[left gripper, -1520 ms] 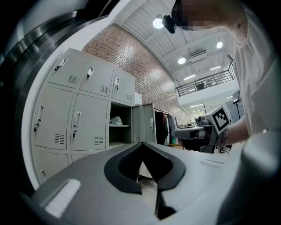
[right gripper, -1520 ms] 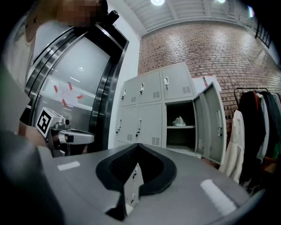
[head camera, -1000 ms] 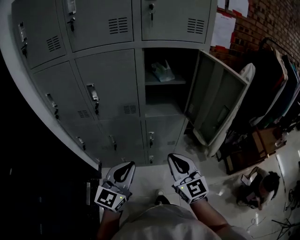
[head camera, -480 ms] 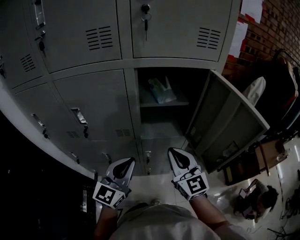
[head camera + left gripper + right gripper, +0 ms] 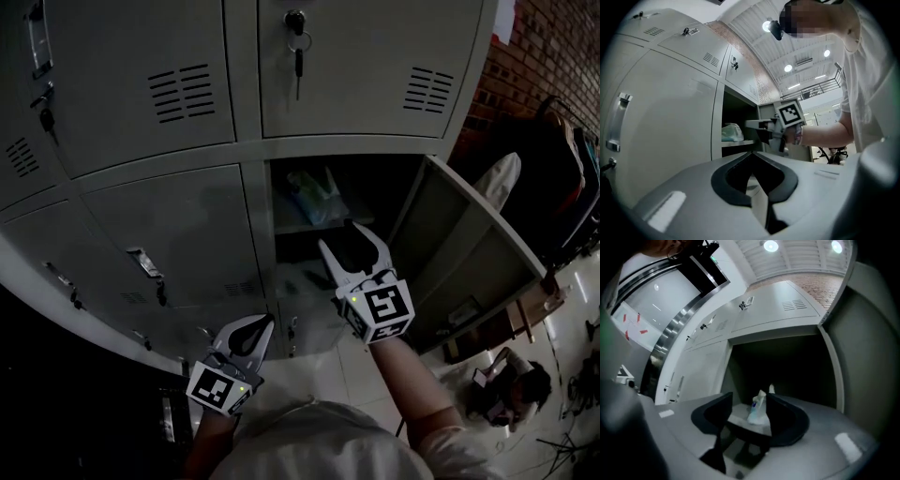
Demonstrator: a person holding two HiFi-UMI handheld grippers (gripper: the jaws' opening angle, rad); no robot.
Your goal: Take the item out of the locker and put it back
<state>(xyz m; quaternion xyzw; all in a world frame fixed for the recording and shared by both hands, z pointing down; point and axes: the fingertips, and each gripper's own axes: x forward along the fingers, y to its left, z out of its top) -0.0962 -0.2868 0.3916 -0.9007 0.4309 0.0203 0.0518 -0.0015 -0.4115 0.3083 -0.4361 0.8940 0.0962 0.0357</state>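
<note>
The item, a pale crumpled plastic bag, lies on the shelf of the open locker compartment; it also shows as the bag in the left gripper view. My right gripper is raised at the mouth of that compartment, just below and in front of the shelf. Its jaws are opening, and nothing is between the pads. Along them, my right gripper frames the bag, which stands farther in, untouched. My left gripper hangs low by my body, shut and empty; in its own view my left gripper points at the lockers.
The compartment's door swings out to the right. Keys hang from the shut locker above. Shut lockers with handles fill the left. A dark clothes rack stands at far right, and a person crouches on the floor.
My right gripper has risen from beside the left one up to the open compartment, and its jaws have parted. The view has moved closer to the lockers. The left gripper stays low.
</note>
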